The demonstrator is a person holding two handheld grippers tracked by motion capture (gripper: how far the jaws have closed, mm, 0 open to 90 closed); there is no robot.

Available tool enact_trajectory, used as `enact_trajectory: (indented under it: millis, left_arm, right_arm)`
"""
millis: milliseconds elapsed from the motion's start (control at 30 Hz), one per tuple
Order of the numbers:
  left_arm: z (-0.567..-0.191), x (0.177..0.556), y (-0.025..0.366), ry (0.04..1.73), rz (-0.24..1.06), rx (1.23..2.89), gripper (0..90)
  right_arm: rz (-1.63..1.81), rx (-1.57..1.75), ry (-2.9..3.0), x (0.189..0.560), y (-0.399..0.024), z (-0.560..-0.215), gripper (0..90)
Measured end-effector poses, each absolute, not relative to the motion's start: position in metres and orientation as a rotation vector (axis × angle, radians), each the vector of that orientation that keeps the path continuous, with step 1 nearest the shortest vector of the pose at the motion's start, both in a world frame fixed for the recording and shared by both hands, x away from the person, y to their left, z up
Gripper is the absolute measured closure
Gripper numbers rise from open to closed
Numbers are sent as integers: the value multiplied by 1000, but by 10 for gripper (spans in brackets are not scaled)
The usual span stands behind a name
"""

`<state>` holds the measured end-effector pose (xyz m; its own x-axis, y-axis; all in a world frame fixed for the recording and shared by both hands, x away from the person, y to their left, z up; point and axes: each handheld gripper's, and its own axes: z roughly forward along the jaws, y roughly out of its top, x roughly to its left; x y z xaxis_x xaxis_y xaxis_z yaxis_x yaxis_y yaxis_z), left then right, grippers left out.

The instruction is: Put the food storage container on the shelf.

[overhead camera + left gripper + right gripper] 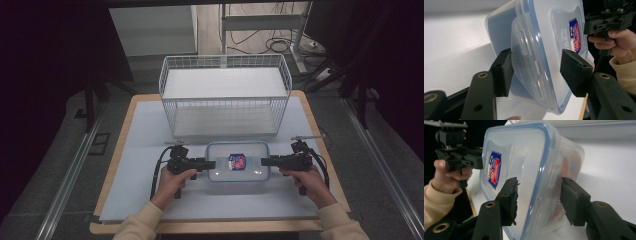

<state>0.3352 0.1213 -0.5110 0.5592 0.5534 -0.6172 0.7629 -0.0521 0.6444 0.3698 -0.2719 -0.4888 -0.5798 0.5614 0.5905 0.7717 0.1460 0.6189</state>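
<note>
Pale table top [140, 150] with a wooden edge, dark room around it, and a white wire basket [225, 95] sitting at the far side. The clear lidded container [237, 167] with the blue seal lies flat near the front edge, between the two grippers, long axis running left to right. The left gripper [210, 164] is at its left short end and the right gripper [264, 161] at its right, about equally close. Both have jaws spread open, straddling the container's latch flaps without clamping, as far as I can tell. Forearms come in low, hands level, pointing inward at each other.
</note>
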Motion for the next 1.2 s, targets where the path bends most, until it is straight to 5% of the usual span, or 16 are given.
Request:
enact_trajectory:
  millis: [1200]
  left_arm:
    - [-470, 312, 126, 1029, -92, 1704, 488]
  right_arm:
    - [-1570, -1294, -2256, 342, -265, -449, 528]
